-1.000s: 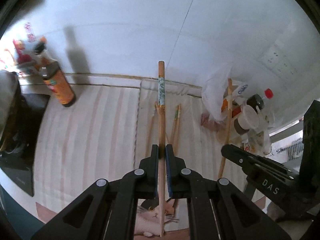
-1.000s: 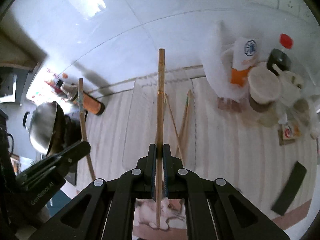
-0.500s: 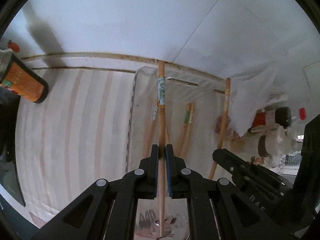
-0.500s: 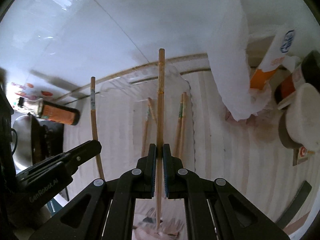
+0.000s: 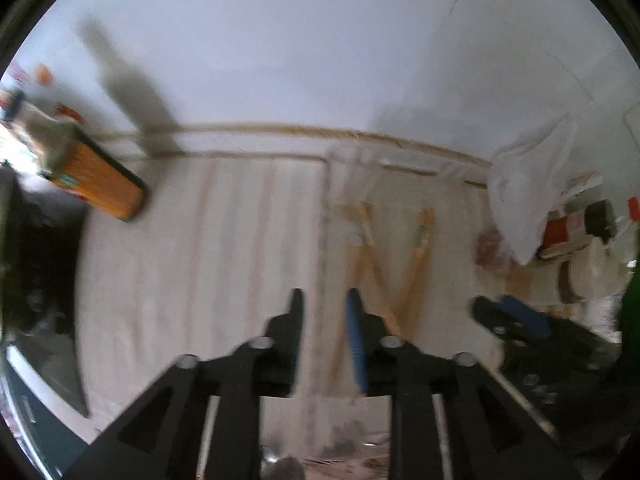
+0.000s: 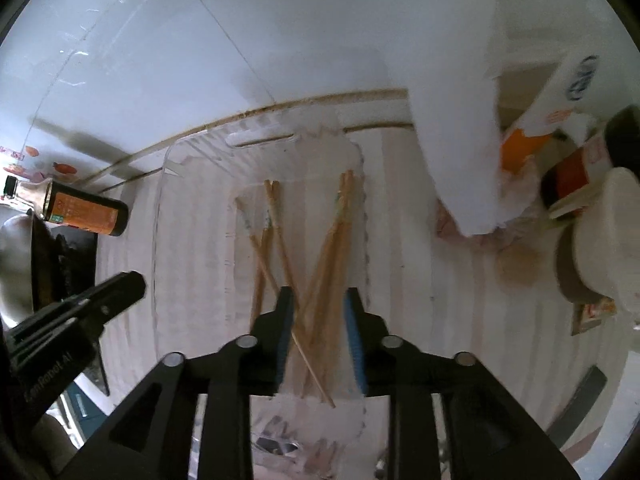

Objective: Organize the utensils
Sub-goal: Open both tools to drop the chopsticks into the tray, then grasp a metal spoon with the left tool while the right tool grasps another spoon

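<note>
Wooden chopsticks (image 6: 316, 248) in tray (image 6: 160, 216); both grippers (image 6: 318, 300) agape

Orange-labelled sauce bottle (image 6: 82, 213), white plastic bag (image 6: 452, 92), striped counter (image 5: 200, 272)

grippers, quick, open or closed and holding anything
Left gripper: open, holding nothing.
Right gripper: open, holding nothing, above the chopsticks in the tray.

left gripper (image 5: 325, 300): jaws spread apart, nothing between them
chopsticks (image 5: 376, 256): crossed loosely in the clear tray (image 5: 332, 168) – all pretty blurry
right gripper (image 5: 486, 312): pokes in at the right edge, grip unclear
sauce bottle (image 5: 100, 184): orange label, far left
</note>
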The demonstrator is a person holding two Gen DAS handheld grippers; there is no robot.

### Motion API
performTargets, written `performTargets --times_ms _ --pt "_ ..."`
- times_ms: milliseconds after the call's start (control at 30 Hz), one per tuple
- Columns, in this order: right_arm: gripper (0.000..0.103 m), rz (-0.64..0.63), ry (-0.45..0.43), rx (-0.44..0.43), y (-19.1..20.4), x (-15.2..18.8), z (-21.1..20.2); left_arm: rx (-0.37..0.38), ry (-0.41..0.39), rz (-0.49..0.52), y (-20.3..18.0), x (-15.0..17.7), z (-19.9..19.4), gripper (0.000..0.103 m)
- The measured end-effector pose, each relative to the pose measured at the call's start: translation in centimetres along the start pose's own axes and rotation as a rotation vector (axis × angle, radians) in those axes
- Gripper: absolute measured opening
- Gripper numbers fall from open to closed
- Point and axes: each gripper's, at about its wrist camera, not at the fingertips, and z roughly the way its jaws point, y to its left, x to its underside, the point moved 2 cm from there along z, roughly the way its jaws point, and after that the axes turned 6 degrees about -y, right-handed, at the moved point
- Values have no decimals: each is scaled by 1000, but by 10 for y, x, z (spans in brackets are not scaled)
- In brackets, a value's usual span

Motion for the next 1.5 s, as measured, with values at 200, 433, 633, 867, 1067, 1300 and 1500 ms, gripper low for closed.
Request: performTargets --times_ms 200,433,633,867,1067,1300,1500 --pt "53 -42 -130 121 -6 24 -39 -117 -173 32 15 27 -36 82" --pt "75 -29 -196 150 -17 67 -64 -150 -198 37 29 67 -49 103" --pt "76 40 -182 122 -40 117 -74 -157 -184 19 40 110 -50 103" --pt "69 120 -81 86 -75 187 -56 -187 -76 -28 69 179 -33 103" --pt "46 177 17 37 -92 231 -26 -157 62 -54 81 228 3 98" --pt "38 164 75 34 -91 250 -3 -110 161 -30 74 254 41 71" --pt "23 113 120 131 -88 260 23 -103 180 -16 71 256 57 40"
